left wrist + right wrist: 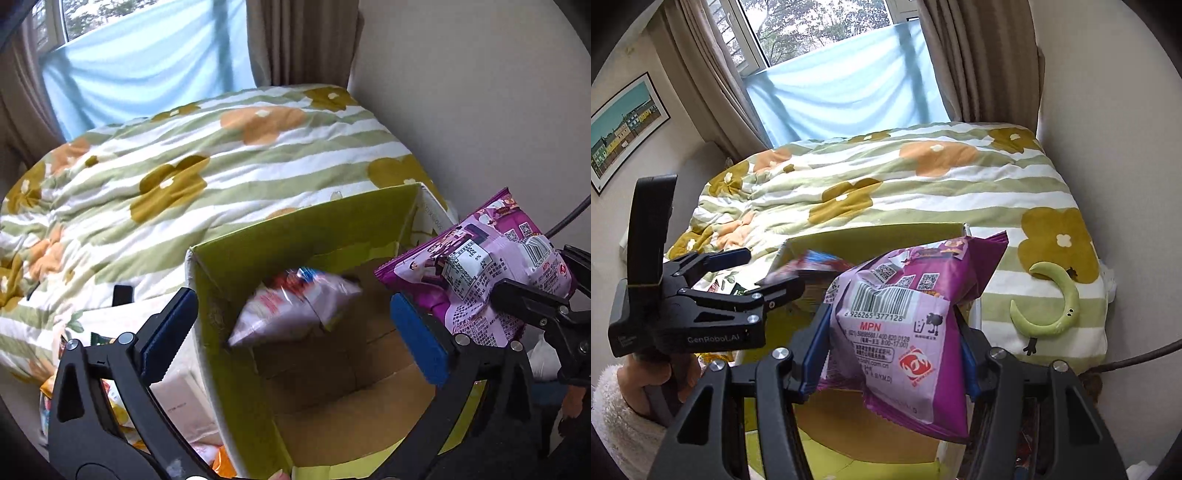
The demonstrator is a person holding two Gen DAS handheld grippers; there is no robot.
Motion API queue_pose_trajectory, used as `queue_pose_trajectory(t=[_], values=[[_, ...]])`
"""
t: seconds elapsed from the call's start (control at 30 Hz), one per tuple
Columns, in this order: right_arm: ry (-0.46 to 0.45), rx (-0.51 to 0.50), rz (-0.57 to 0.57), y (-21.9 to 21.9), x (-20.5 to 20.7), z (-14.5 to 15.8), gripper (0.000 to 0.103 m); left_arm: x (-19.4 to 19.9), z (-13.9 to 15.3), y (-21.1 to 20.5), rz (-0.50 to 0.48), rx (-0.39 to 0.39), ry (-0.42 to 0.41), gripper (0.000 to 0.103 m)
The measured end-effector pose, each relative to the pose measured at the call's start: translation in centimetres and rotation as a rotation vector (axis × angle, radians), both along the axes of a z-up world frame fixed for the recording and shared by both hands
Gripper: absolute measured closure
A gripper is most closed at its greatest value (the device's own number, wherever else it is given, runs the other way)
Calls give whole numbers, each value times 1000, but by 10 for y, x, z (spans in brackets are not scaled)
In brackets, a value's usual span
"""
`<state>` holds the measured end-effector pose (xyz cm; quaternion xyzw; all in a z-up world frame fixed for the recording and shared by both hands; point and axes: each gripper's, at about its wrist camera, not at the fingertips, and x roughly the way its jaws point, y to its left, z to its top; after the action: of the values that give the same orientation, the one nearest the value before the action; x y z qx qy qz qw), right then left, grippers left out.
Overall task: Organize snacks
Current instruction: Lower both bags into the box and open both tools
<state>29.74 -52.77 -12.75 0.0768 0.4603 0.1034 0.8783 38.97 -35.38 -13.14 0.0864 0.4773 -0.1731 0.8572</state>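
A green-lined cardboard box (236,251) stands open on the bed. A white and red snack bag (291,310), blurred, is inside it below my left gripper (291,328), which is open and empty over the box's left wall. My right gripper (892,354) is shut on a purple snack bag (905,325) and holds it above the box's right side; the bag also shows in the left wrist view (480,277). In the right wrist view the left gripper (761,269) is at the left, with the blurred bag (816,262) beside its fingers.
A green-striped flowered quilt (221,155) covers the bed. Several loose snack packs (114,402) lie left of the box. A green crescent toy (1056,306) lies on the quilt at right. A wall (480,110) runs along the bed's right side.
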Motion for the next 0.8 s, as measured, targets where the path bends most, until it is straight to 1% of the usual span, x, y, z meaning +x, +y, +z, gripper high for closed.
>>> queue_pose_trajectory(t=[0.07,0.1,0.2,0.3,0.43,0.57,0.6,0.63,0.67,0.7,0.8], values=[[9,-5,1,-3,2,-6,48,-3,-7,1,15,31,5,0],[15,-2,1,-5,2,-9,48,-5,-8,1,22,34,6,0],[32,19,6,-9,7,-15,48,-14,-14,11,48,30,23,0],[29,24,11,-8,12,-15,47,-25,-15,25,87,20,32,0],[22,51,41,-3,25,-13,46,-39,-9,44,142,-1,39,0],[12,42,58,8,41,-17,46,-49,-5,62,178,-14,40,0],[8,22,52,10,45,-19,42,-51,-4,66,188,-15,38,0],[5,-1,44,11,48,-23,26,-53,-5,70,198,-14,37,0],[0,-19,40,12,50,-25,15,-55,-6,73,204,-13,42,0],[-8,-29,43,12,51,-28,0,-55,-7,76,211,-12,49,0],[1,-57,53,9,47,-33,0,-58,-13,83,229,-19,67,0]])
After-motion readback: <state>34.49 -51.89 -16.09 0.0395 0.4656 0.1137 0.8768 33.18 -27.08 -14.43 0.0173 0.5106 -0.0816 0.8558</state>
